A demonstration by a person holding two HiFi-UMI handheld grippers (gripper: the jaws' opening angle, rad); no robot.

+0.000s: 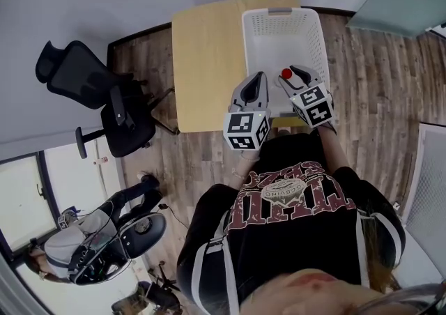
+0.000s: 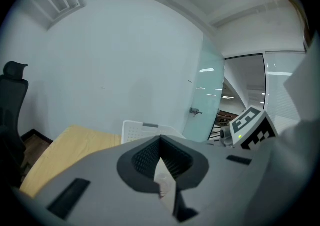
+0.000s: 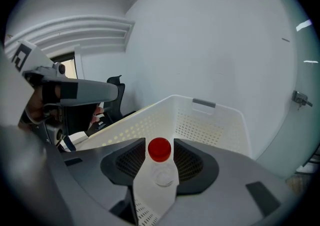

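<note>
1. The right claw [image 1: 289,77] has its jaws partly open and closed on a bottle [image 3: 160,170]. They clamp it just under the red cap [image 3: 160,149], and the clear body runs back between the jaws.
2. The bottle sits upright and centred in the claw. The basket [image 3: 215,125] lies below and ahead, its near rim right under the jaw tips.
3. The grip looks high and narrow, so an even squeeze seems wise. Pressing harder could dent the thin plastic, and pressing less could let the neck slide through.
4. Lowering it level should stop the hidden base from catching the perforated wall beside the claw.
5. The left claw [image 2: 160,139] has its tips together. Only a pale sliver shows in the slit behind them, and I cannot tell what it is.
6. It hangs just to the right claw's left, over the near edge of the basket, and the table [image 1: 205,56] lies further left. The marker cubes are close, so holding it aside would probably avoid a knock.
</note>
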